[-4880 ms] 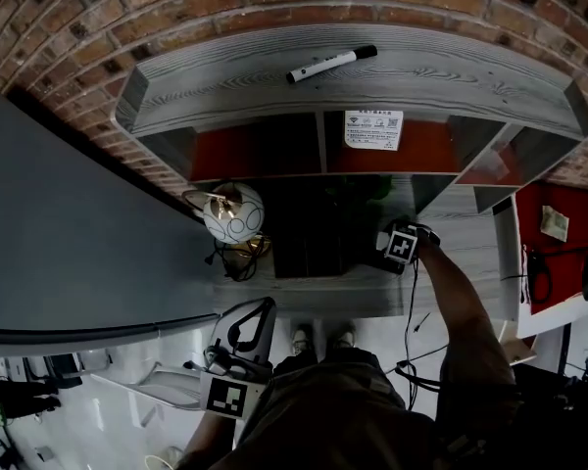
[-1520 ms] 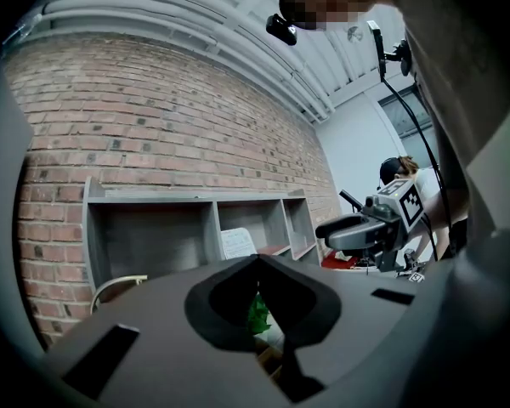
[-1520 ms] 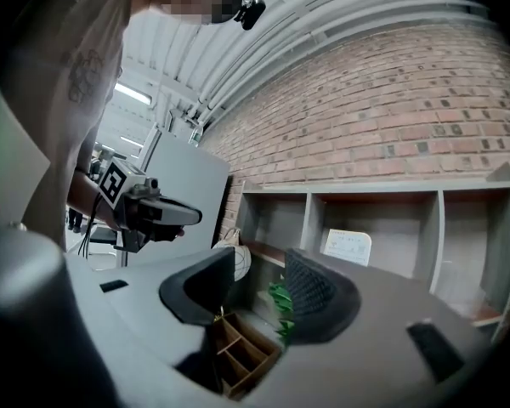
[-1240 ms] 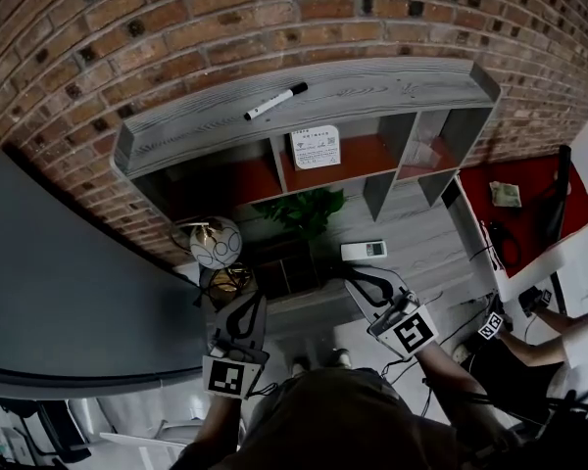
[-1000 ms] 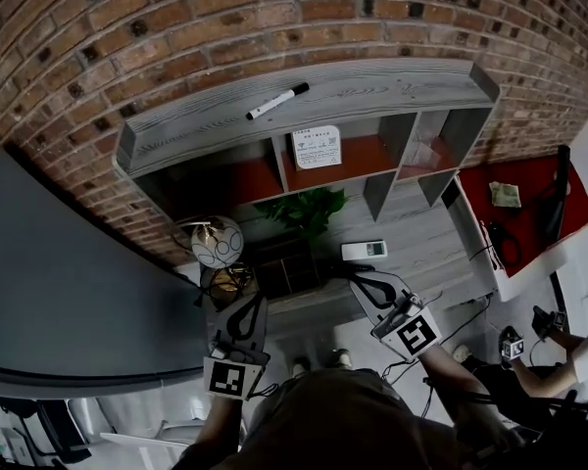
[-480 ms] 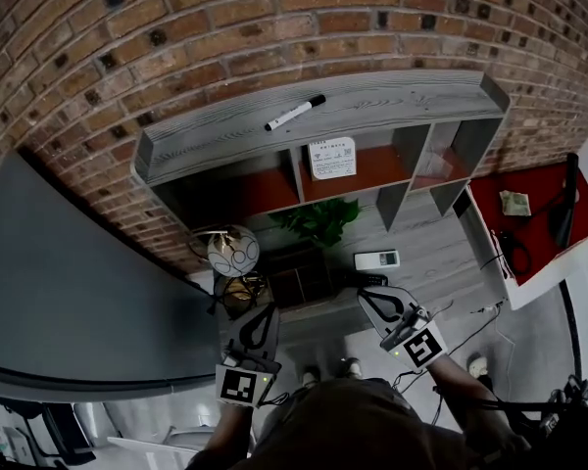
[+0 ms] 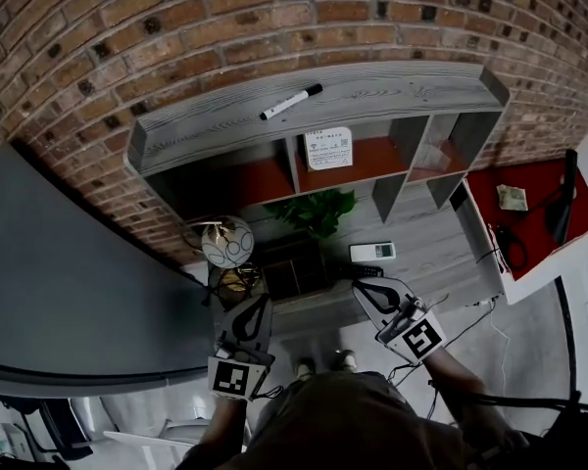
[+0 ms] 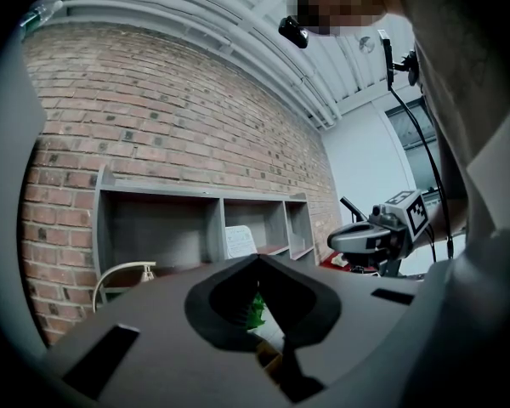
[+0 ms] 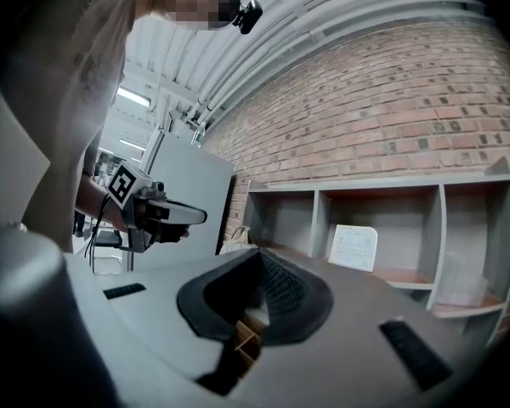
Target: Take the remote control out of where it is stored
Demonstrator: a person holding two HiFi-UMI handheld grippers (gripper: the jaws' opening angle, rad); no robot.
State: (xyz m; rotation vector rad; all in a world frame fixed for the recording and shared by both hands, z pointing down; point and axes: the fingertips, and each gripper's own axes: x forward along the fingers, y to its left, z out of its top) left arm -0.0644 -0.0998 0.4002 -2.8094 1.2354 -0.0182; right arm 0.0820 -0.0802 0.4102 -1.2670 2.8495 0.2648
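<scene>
Empty, jaws together: left hand-held gripper (image 7: 263, 302), right hand-held gripper (image 7: 359, 285)

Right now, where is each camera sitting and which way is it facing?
Head view: on the head, steeply down on the shelf unit and remote control; left hand-held gripper and right hand-held gripper show.
Left gripper view: on the left one, level along its shut jaws toward the shelf unit; the right one shows.
Right gripper view: likewise; the left one shows.
All share the white card.
</scene>
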